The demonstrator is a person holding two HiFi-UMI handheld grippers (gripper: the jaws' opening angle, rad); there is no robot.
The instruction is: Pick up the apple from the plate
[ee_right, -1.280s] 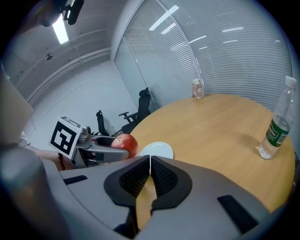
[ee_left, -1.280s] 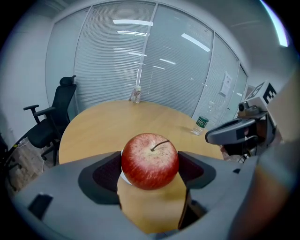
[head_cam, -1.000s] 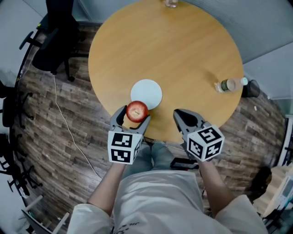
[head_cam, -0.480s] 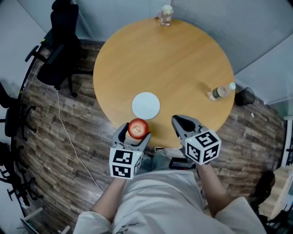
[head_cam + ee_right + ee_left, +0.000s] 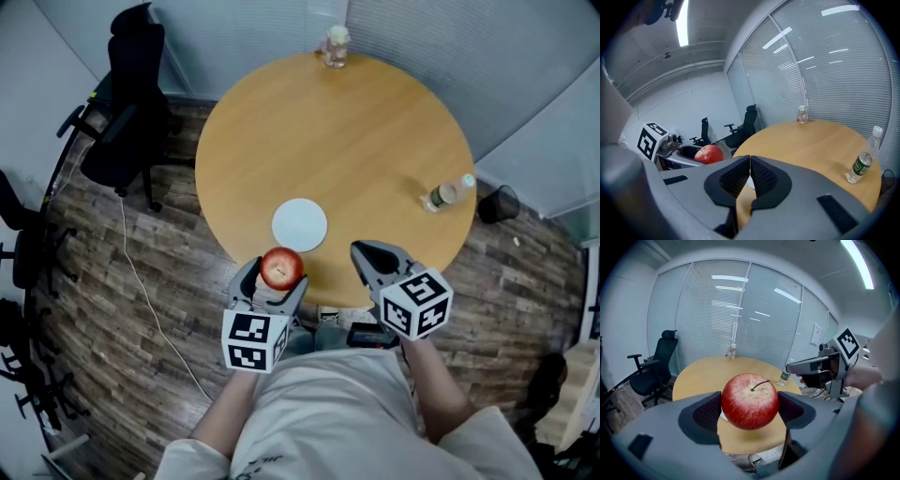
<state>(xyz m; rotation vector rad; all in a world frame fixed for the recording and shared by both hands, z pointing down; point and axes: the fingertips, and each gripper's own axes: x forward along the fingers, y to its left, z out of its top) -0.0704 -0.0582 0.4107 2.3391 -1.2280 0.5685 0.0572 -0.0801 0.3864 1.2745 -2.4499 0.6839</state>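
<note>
I am gripping the red apple (image 5: 750, 400) with my left gripper (image 5: 272, 277), its two jaws pressing against the apple's sides and its stem pointing up. I am holding it in the air at the near edge of the round wooden table (image 5: 375, 141), off the white plate (image 5: 300, 225), which is lying flat on the table just beyond it. My right gripper (image 5: 364, 253) is hovering beside the left one over the same table edge, its jaws closed together with nothing between them.

Each gripper is carrying a cube of black-and-white square markers; they show patterns only, no letters. A clear plastic bottle (image 5: 862, 161) is standing upright near the table's right edge, wearing a white cap and a green label whose print is too small for me to read. I cannot tell what it is holding. At the far edge a small clear jar (image 5: 335, 44) is standing with something pale inside. A black office chair (image 5: 127, 103) is sitting on the wood floor to the left.
</note>
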